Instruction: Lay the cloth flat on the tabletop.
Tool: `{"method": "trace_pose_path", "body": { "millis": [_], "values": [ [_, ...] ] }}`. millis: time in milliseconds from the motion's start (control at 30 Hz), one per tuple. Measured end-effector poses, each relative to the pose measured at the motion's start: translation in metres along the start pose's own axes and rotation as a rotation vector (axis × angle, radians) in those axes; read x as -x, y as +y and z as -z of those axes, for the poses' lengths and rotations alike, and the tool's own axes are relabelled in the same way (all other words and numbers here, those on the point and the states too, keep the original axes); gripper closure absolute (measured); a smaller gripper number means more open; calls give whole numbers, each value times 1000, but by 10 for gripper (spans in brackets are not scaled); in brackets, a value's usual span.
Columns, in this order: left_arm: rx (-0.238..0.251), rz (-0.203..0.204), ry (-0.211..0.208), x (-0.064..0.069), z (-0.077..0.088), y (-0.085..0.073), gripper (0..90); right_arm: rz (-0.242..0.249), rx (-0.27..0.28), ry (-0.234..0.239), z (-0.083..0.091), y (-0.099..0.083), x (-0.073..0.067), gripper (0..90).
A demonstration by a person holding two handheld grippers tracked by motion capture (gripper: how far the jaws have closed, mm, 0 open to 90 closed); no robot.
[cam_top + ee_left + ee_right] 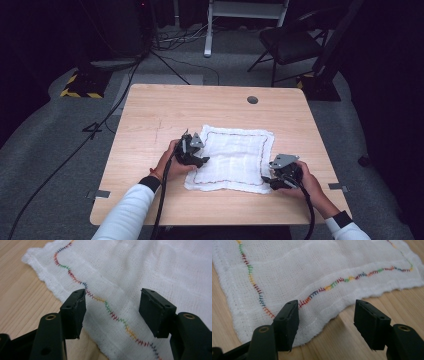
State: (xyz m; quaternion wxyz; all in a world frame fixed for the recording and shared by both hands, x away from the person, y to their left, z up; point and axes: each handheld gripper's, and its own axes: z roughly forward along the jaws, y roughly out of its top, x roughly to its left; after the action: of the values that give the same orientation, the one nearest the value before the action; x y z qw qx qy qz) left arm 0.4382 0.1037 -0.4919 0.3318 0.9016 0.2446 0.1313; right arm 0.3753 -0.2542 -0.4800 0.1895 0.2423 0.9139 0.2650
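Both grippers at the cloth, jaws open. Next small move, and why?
Probably lower both and close on the edges. The white cloth lies flat on the table. The left gripper is open over its stitched left border, and the right gripper is open at the near right corner. Neither one's pads press the fabric, so nothing is gripped yet.

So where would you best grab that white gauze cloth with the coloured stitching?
Probably at its two near corners. The white gauze cloth lies flat on the wooden table, so each open gripper, left and right, should slide in low from the side and pinch its edge.
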Motion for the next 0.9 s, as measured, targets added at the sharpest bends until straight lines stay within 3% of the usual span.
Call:
{"method": "trace_pose_path", "body": {
  "millis": [133, 200, 367, 433, 533, 567, 600, 733, 833, 900],
  "values": [
    [-5, 34, -19, 4, 4, -6, 379, -28, -3, -6, 8, -13, 3, 381],
    [-16, 25, -22, 9, 7, -6, 377, -56, -6, 3, 13, -19, 3, 381],
    [-43, -15, -40, 25, 11, -4, 337, -72, -16, 30, 21, -29, 2, 360],
    [-34, -41, -15, 29, 14, 1, 288, -70, -24, 26, 23, -29, 3, 331],
    [8, -36, 14, 25, 17, 8, 266, -101, 53, 1, 26, -23, 16, 367],
    [32, -1, 27, 20, 14, 14, 261, -121, 78, -9, 24, -20, 22, 388],
    [30, -6, 43, 17, 11, 17, 261, -136, 94, -16, 21, -17, 28, 409],
    [19, -15, 93, 7, -2, 22, 270, -152, 81, -74, -2, -3, 43, 479],
    [22, 22, 104, -4, -9, 22, 270, -168, 70, -96, -18, 8, 54, 517],
    [23, 26, 130, -8, -12, 23, 272, -193, 56, -111, -28, 14, 61, 522]
  ]
}}
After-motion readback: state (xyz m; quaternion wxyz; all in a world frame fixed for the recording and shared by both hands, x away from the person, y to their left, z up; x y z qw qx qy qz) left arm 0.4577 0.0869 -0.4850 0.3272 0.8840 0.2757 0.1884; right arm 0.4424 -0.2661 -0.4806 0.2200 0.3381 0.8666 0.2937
